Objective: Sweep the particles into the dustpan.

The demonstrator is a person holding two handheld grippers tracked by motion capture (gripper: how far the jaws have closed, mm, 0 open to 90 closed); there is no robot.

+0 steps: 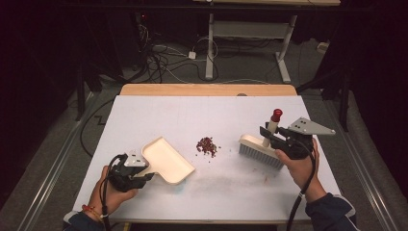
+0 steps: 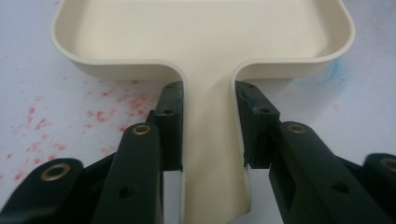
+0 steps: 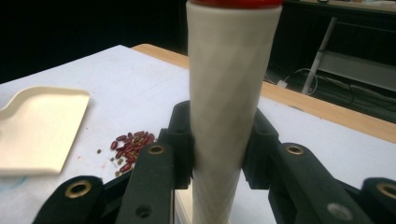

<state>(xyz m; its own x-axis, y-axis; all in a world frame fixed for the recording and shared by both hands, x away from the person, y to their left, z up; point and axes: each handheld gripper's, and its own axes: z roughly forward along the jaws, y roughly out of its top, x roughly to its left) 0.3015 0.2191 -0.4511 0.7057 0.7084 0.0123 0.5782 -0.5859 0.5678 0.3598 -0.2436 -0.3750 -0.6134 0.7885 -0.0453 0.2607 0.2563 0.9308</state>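
Observation:
A cream dustpan (image 1: 167,160) lies on the white table, left of centre, its handle (image 2: 212,140) clamped between the jaws of my left gripper (image 1: 144,175) (image 2: 210,126). A small pile of red beans (image 1: 207,146) (image 3: 130,142) sits mid-table between the pan and the brush. My right gripper (image 1: 269,136) (image 3: 217,140) is shut on the cream handle (image 3: 229,107) of a brush with a red cap (image 1: 276,114). The brush head (image 1: 260,151) rests bristles-down just right of the beans.
The white table (image 1: 216,110) ends in a wooden strip (image 1: 207,89) at the far side. Faint red stains (image 2: 107,109) mark the surface beside the dustpan. Beyond the table stand desk legs (image 1: 210,43) and floor cables (image 1: 163,57).

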